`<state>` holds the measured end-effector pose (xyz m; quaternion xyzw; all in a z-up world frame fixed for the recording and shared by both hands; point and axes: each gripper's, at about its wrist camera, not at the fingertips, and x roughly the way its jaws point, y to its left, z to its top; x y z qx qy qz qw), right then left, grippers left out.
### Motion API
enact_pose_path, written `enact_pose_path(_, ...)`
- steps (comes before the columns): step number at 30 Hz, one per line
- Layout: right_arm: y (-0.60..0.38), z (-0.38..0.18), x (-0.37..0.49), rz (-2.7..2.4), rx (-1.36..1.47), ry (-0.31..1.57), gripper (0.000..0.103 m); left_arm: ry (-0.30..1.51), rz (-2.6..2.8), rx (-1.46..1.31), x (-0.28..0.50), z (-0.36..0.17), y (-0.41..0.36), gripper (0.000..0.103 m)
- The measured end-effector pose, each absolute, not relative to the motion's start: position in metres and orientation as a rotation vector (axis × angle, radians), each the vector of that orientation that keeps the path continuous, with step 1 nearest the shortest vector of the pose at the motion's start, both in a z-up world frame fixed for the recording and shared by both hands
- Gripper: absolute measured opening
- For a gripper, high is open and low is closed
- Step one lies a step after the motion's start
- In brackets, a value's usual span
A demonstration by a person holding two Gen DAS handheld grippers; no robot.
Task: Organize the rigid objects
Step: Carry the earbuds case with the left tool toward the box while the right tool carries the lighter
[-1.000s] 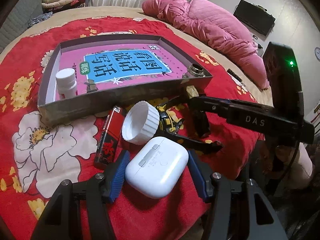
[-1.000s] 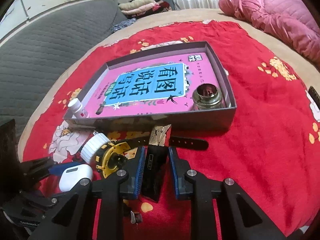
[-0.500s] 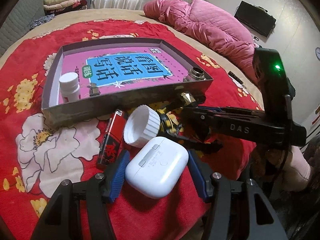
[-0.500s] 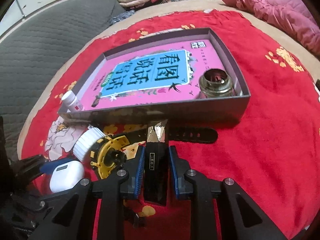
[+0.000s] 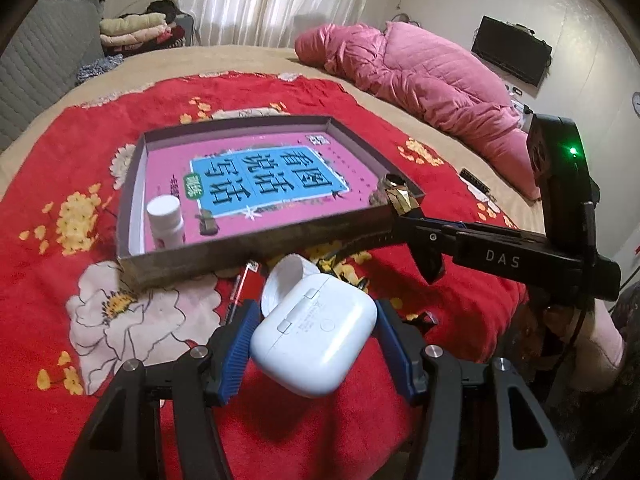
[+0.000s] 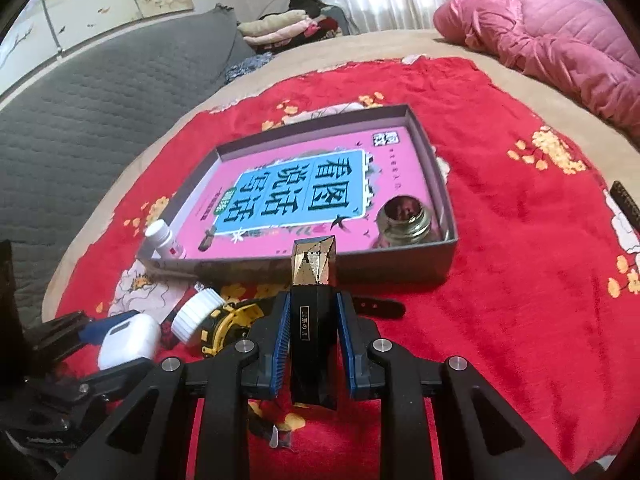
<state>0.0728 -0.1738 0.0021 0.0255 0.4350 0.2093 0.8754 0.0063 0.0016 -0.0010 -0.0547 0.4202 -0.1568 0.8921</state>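
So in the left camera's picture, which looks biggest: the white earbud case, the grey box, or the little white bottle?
1. Grey box
2. White earbud case, though its nearness to the camera inflates it
3. White bottle

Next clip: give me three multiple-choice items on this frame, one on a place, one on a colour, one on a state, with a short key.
1. Where does the small white bottle stand?
A. inside the grey box
B. on the pink quilt
C. on the red blanket

2. What colour is the case in the left tongs?
A. yellow
B. white
C. black

3. The right tongs are:
A. open and empty
B. out of view
C. shut on the black and gold bottle

Key: A, it stands within the box walls; B, the case is plainly white; C, both pads press its black body.
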Motion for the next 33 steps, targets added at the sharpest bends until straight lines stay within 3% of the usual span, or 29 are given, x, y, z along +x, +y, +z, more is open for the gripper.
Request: enact_pose_path(33, -0.165, 0.036, 0.07, 0.443, -0.029, 0.753, 0.023, 0.815, -0.139, -0.106, 0.03, 0.018, 0.007, 0.059)
